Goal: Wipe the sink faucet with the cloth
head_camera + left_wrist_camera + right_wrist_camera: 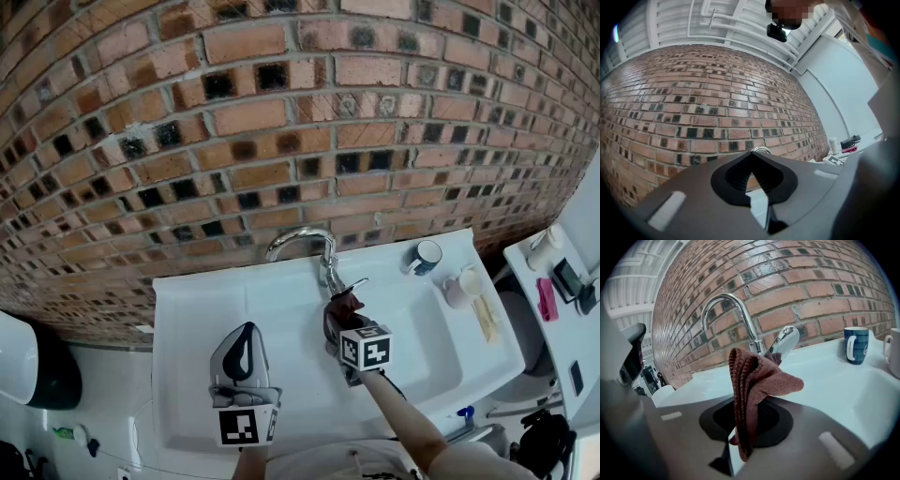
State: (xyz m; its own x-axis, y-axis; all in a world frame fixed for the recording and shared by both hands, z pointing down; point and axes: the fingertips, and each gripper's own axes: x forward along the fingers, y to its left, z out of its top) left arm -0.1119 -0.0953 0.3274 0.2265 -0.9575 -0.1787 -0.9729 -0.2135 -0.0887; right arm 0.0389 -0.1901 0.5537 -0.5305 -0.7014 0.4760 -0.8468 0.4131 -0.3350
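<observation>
The right gripper [343,317] is clamped on a reddish-brown terry cloth [751,380]. The cloth stands up out of the closed jaws in a folded bunch, with one flap drooping to the side. It is held right at the foot of the chrome gooseneck faucet [302,242], just under the faucet's lever handle [786,342]. In the right gripper view the far edge of the cloth overlaps the base of the lever, but none of the views shows whether it actually touches the metal.

The faucet rises from the back rim of a white sink [202,309] set against a brick wall [281,112], and its spout curves out over the basin.

The left gripper [246,330] is in front of the faucet and off to its left, over the basin and well apart from the cloth. Its jaws are closed tip to tip with nothing between them. In the left gripper view it points up toward the brick wall, and only the top of the faucet's arc shows just past the jaw tips.

To the right of the faucet, on the sink's back corner, stands a blue mug [427,255] with a white inside and its handle turned toward the faucet. Further right, a pale mug [461,287] stands on the sink's right rim. Beyond that rim is a white shelf [525,258] holding a white cup [546,246] and a pink item [547,300].
</observation>
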